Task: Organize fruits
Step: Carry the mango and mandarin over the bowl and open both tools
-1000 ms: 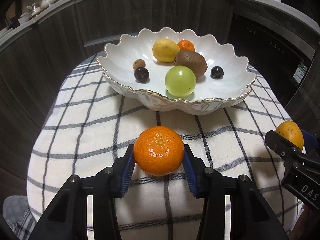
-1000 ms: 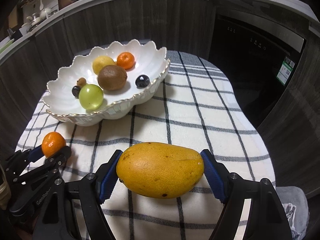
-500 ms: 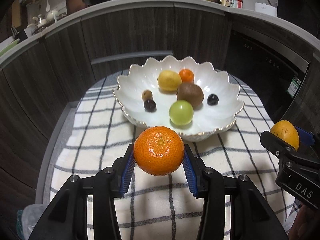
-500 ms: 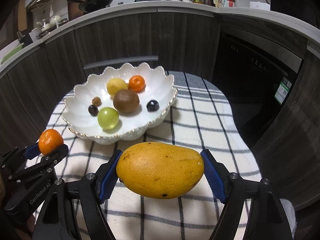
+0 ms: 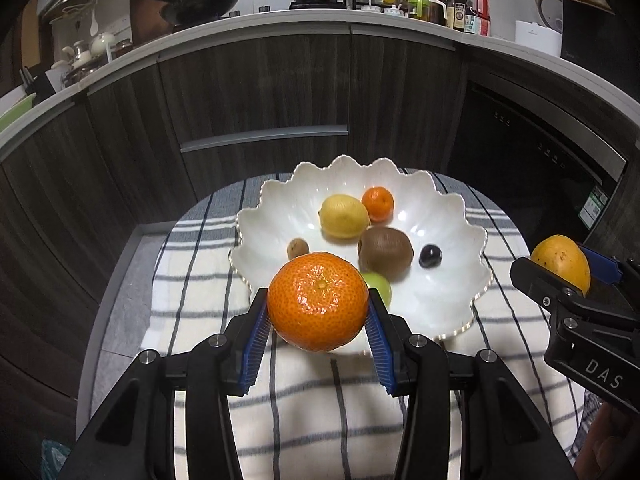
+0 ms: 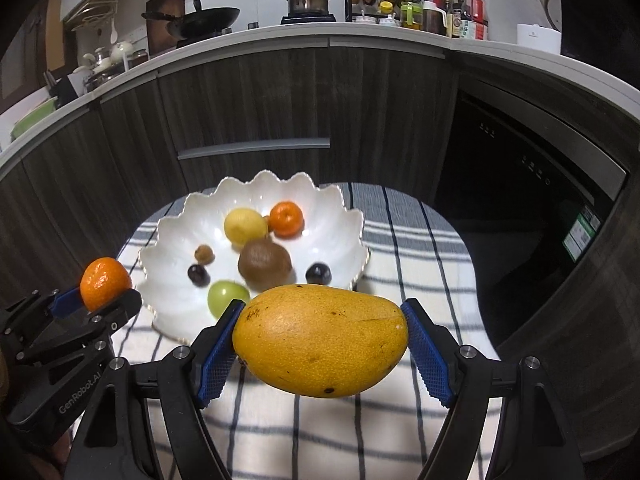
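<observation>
Ahead, scalloped bowl rim point(image 5: 478, 240), bare checked cloth point(image 6: 420, 240) beside.

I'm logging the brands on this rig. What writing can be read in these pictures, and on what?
"DAS": on the right gripper body, cut off by the frame edge.
"GenRobot.AI": on the left gripper body.
Green sticker on the dark appliance: too small to read.
Counter bottle labels: too blurred.

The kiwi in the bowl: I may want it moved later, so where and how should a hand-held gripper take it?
Grip the kiwi across its short middle, coming from above. It lies on its side in the scalloped bowl, with the lemon close behind and the green fruit in front, so a level approach looks crowded.
</observation>
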